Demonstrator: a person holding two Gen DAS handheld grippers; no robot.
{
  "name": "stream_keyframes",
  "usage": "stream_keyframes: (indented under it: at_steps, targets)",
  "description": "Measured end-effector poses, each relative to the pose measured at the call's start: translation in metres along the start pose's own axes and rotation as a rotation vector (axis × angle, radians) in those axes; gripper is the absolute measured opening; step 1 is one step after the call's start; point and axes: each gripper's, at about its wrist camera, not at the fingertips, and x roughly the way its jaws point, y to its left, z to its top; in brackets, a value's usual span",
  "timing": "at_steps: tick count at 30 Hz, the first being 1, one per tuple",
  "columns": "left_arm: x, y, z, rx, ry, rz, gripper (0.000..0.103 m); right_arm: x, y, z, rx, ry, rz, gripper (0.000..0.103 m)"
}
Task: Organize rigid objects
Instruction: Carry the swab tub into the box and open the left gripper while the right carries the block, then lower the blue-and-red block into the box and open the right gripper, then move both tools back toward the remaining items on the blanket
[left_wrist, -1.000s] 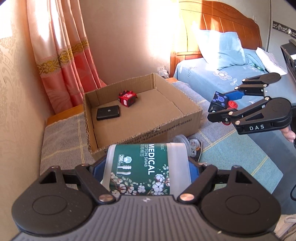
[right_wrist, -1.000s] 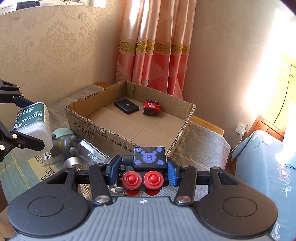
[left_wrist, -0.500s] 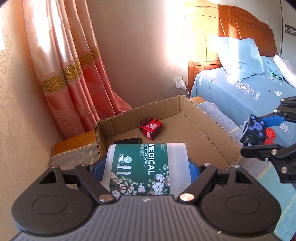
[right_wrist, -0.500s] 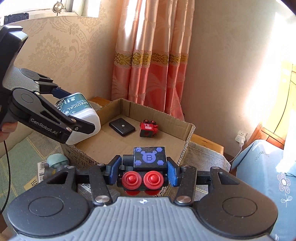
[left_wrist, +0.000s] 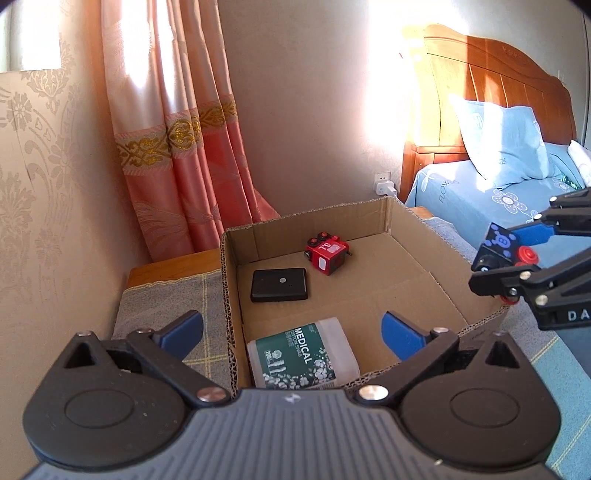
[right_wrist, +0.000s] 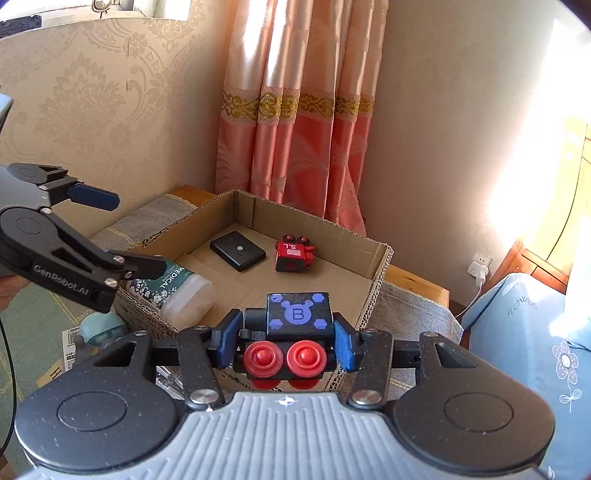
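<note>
In the box (left_wrist: 413, 236), the swab tub (left_wrist: 303, 360) lies under the wide-open left gripper (left_wrist: 291, 332), near a black case (left_wrist: 279, 285) and red toy (left_wrist: 328, 257), while the right gripper (right_wrist: 286, 347) clamps a black toy (right_wrist: 295, 332) over the box's near wall.

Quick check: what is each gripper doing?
Left gripper: open, empty, above the cotton swab container.
Right gripper: shut on the black toy block.

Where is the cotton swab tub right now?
The cotton swab tub lies on its side inside the cardboard box, at the near left corner, just in front of the black case.
</note>
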Motion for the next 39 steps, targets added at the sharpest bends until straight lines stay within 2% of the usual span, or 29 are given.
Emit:
stream_keyframes:
  at_steps: [4, 11, 17, 20, 22, 23, 24, 31, 39]
  targets:
    - [-0.024, 0.001, -0.016, -0.032, -0.004, 0.028, 0.102, 0.016, -0.006, 0.007, 0.036, 0.017, 0.001, 0.056]
    - [-0.054, 0.0, -0.042, -0.056, -0.033, 0.143, 0.102, 0.061, -0.023, 0.029, 0.142, 0.076, -0.008, 0.056]
    - [-0.067, 0.007, -0.054, -0.081, -0.026, 0.163, 0.102, 0.102, -0.028, 0.047, 0.192, 0.13, -0.036, 0.056]
    - [-0.068, 0.01, -0.057, -0.087, -0.022, 0.16, 0.102, 0.114, -0.029, 0.056, 0.228, 0.13, -0.055, 0.057]
    - [-0.069, 0.012, -0.059, -0.09, -0.016, 0.163, 0.102, 0.116, -0.029, 0.06, 0.239, 0.123, -0.074, 0.073]
    - [-0.069, 0.013, -0.059, -0.091, -0.014, 0.164, 0.102, 0.115, -0.028, 0.061, 0.24, 0.118, -0.082, 0.09]
    - [-0.069, 0.014, -0.061, -0.092, -0.009, 0.163, 0.102, 0.111, -0.027, 0.061, 0.239, 0.102, -0.097, 0.101]
    - [-0.066, 0.02, -0.066, -0.107, 0.046, 0.152, 0.102, 0.077, -0.012, 0.055, 0.22, 0.071, -0.13, 0.103]
    - [-0.067, 0.017, -0.073, -0.082, 0.069, 0.128, 0.102, 0.044, 0.006, 0.031, 0.245, 0.094, -0.119, 0.103]
